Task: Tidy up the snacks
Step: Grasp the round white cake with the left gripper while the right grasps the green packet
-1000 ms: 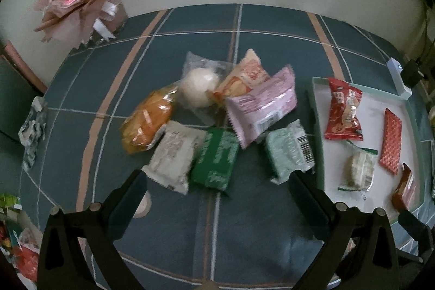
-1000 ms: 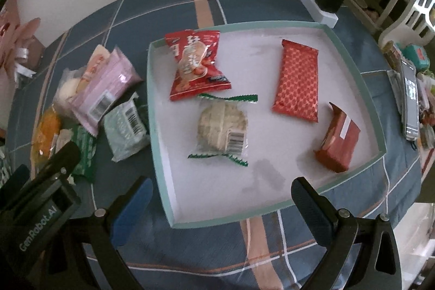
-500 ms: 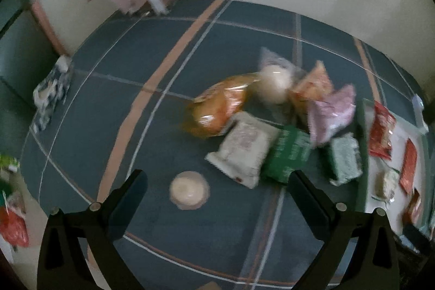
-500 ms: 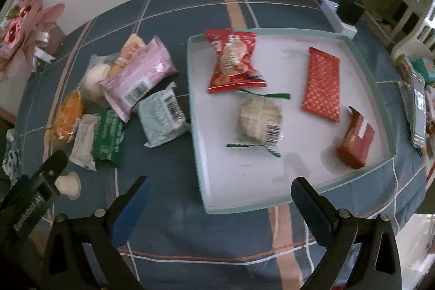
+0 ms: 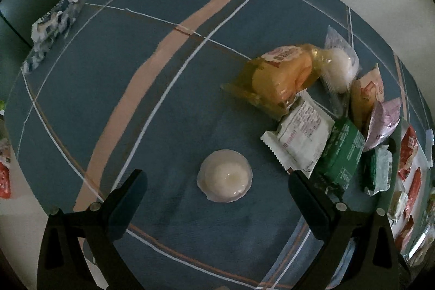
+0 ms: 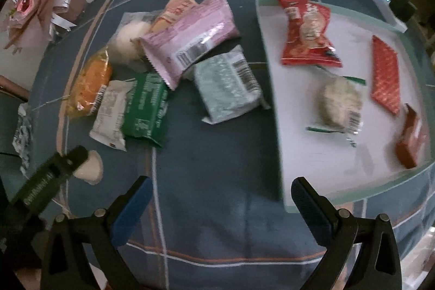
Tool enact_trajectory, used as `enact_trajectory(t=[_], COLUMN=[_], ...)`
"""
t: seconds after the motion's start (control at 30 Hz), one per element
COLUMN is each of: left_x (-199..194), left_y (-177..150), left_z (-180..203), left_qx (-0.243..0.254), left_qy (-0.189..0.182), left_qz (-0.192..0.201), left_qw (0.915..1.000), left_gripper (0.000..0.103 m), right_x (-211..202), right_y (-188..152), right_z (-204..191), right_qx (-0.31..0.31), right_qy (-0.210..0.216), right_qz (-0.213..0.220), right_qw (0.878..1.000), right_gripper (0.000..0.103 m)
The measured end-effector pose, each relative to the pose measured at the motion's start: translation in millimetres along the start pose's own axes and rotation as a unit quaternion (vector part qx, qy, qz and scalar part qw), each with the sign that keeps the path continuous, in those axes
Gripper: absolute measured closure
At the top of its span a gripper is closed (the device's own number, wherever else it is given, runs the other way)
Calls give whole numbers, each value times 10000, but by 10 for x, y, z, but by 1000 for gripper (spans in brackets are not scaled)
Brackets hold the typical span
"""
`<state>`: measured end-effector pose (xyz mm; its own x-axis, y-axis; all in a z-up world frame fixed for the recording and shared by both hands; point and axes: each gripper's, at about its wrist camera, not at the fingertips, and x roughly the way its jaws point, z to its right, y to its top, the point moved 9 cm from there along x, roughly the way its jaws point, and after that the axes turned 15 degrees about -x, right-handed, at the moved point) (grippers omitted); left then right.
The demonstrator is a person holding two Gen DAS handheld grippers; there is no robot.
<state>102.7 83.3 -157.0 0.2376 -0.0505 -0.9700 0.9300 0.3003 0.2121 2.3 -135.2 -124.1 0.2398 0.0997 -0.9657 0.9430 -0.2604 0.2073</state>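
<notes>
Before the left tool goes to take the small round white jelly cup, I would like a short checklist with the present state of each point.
1. Left tool open, nothing held: ok.
2. Small round white jelly cup lies between its fingers in the left wrist view: ok.
3. Cup apart from the white wrapped snack: ok.
4. Right tool open, away from the cup: ok.
5. White tray with green rim has bare floor left: ok.
6. Height of left tool above the checked blue tablecloth: cannot tell.

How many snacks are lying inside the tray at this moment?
4, none seeming hidden in the tray: red bag at the far left, round cake in the middle, flat red packet and dark-red pack on the right.
</notes>
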Motion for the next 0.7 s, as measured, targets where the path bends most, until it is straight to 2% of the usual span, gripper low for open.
enact_trajectory(t=[0.23,0.4,0.7], left_x=[68,97,156], left_y=[27,102,310], left_z=[-22,-54,-134], left_qx=[-203,-341,-650], left_qy=[50,103,79], left_qz=[-57,1,66], left_qw=[9998,9994,9978], left_gripper=[0,0,0], right_x=[26,129,228], right_y=[187,331,605], right_z=[-60,-208,-560], right_qx=[123,130,-138], right_qy=[107,362,298], right_qz=[335,437,721], right_qw=[9993,9983,9969], right_gripper=[0,9,14])
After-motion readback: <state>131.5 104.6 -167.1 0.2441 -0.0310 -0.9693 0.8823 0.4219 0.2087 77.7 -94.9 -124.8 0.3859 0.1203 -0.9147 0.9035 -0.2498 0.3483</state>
